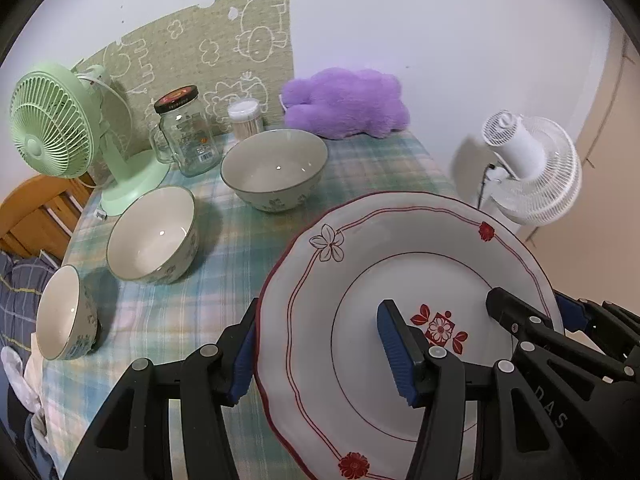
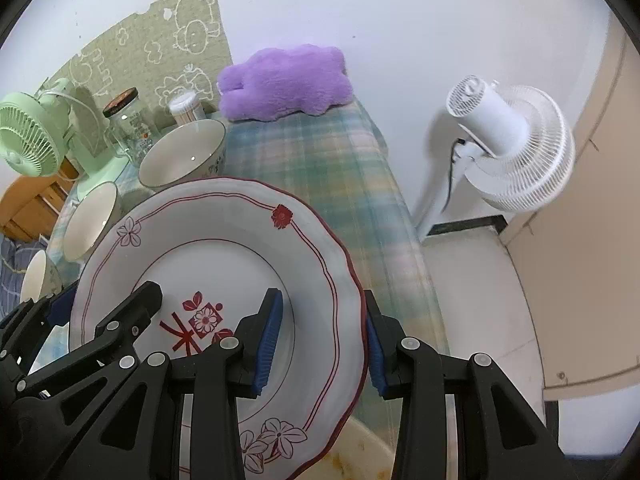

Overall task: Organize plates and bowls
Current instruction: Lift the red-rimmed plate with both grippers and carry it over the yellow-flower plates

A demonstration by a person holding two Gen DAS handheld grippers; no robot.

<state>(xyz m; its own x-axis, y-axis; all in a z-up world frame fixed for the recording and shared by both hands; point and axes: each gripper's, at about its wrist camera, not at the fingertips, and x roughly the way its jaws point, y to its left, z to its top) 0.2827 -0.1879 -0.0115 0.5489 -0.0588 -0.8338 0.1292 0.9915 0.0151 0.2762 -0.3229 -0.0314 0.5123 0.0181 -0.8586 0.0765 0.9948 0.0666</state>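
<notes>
A white plate with red flower trim [image 1: 360, 280] is held tilted above the checked tablecloth. My left gripper [image 1: 320, 356] straddles its left rim, one blue pad under and one on top. My right gripper [image 2: 320, 340] straddles the right rim of the same plate [image 2: 224, 240]; its finger also shows in the left wrist view [image 1: 516, 316]. Three white bowls stand on the cloth: a large one [image 1: 274, 168] at the back, a middle one [image 1: 152, 234] and a small one [image 1: 66, 312] at the left edge.
A green desk fan [image 1: 56, 124], a glass jar [image 1: 186, 136] and a swab tub [image 1: 245, 118] stand at the back left. A purple plush [image 1: 346, 102] lies at the back. A white floor fan [image 2: 508, 140] stands beyond the table's right edge. Another dish edge [image 2: 360, 452] shows below the plate.
</notes>
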